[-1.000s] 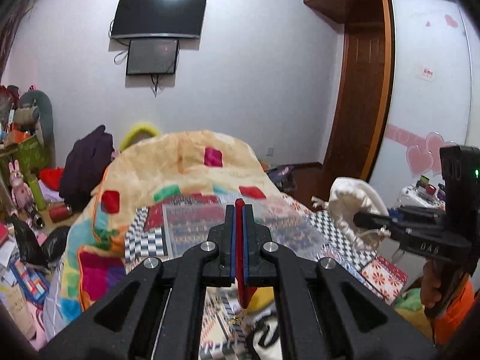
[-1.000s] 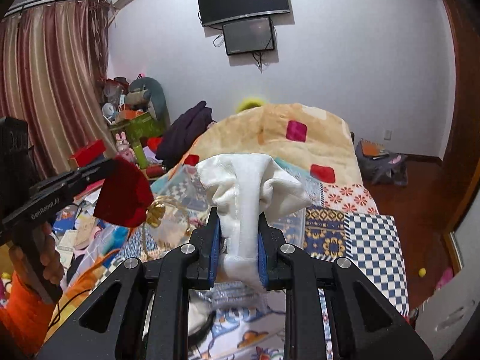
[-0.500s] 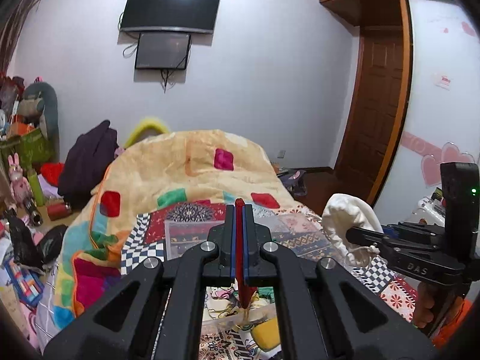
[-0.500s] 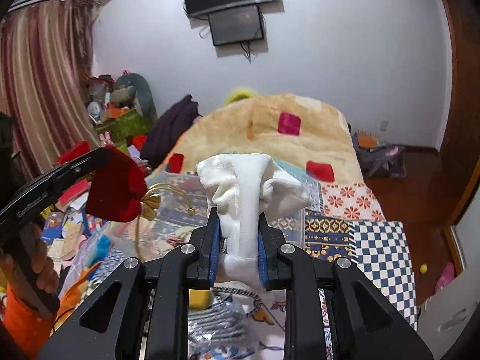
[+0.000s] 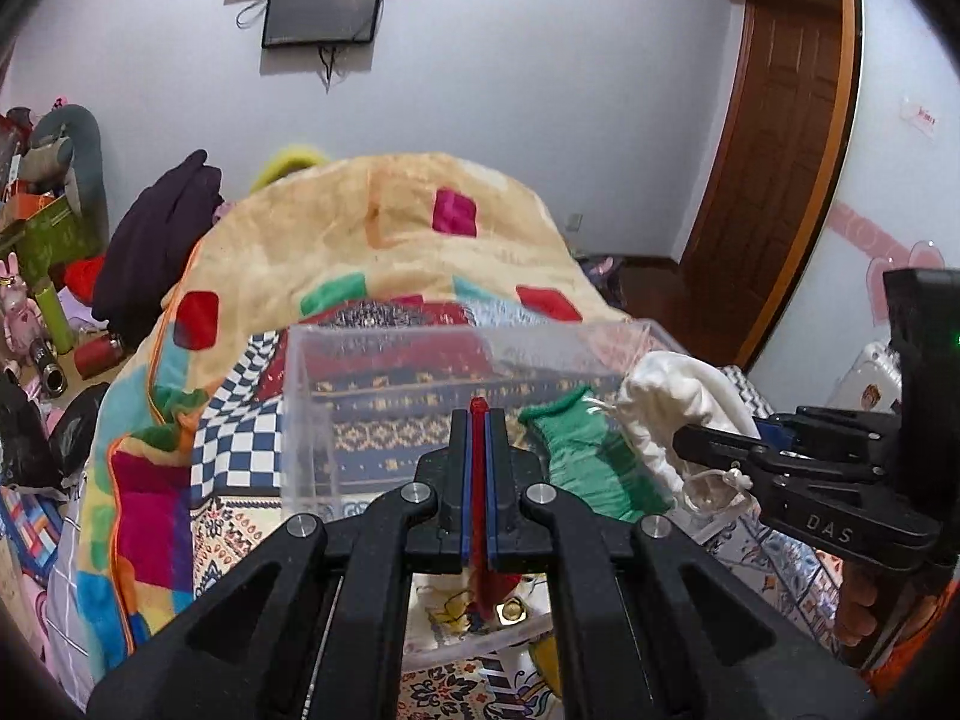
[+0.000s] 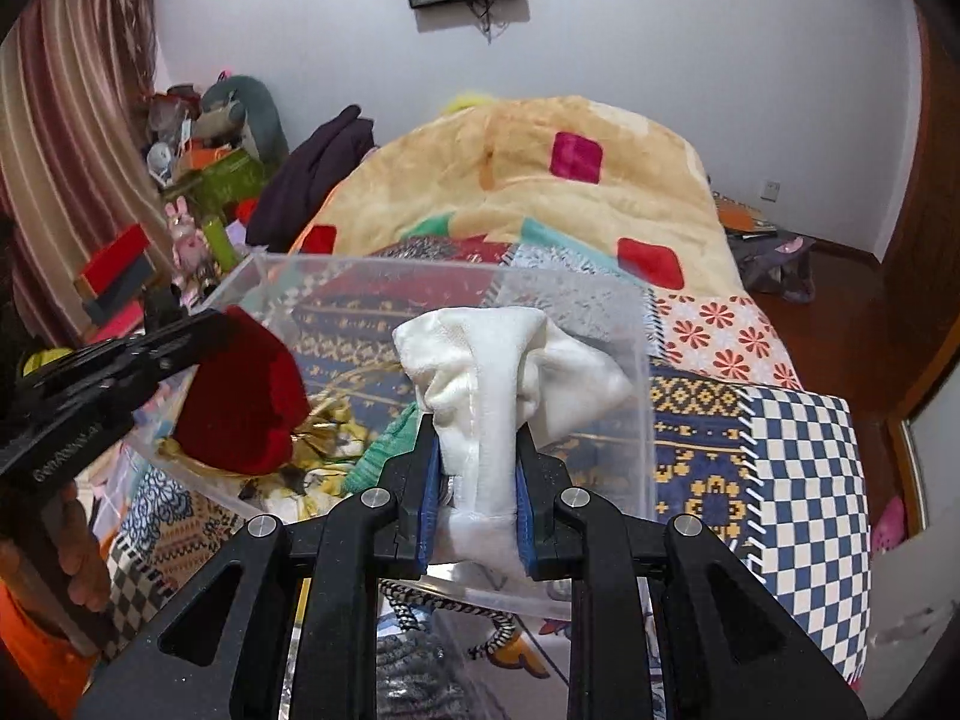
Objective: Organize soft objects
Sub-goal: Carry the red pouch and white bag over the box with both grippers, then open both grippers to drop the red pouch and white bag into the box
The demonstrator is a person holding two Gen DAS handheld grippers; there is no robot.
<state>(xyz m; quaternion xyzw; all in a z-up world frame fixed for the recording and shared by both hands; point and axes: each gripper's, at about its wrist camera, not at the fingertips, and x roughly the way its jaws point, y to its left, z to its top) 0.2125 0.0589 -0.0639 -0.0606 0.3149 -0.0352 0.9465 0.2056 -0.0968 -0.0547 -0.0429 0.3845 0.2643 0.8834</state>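
A clear plastic box (image 5: 456,342) (image 6: 642,372) stands on the bed in front of both grippers. My left gripper (image 5: 478,420) is shut on a red velvet pouch (image 6: 240,396) with a gold cord, held over the box's left side; in the left wrist view only a thin red strip of it (image 5: 478,480) shows between the jaws. My right gripper (image 6: 474,462) is shut on a white cloth pouch (image 6: 504,372) (image 5: 672,402), held over the box's near right part. A green knitted piece (image 5: 588,456) (image 6: 384,450) lies inside the box.
The bed carries a patchwork quilt (image 6: 798,462) and a folded beige blanket (image 6: 540,180) behind the box. A dark garment (image 6: 312,174) and cluttered shelves with toys (image 6: 198,180) are at the left. A wooden door (image 5: 774,180) is at the right. A striped cord (image 6: 498,636) lies below the box.
Both grippers have come down and forward, so the clear box now fills the middle of both views. The red pouch and the white pouch are now over the box.
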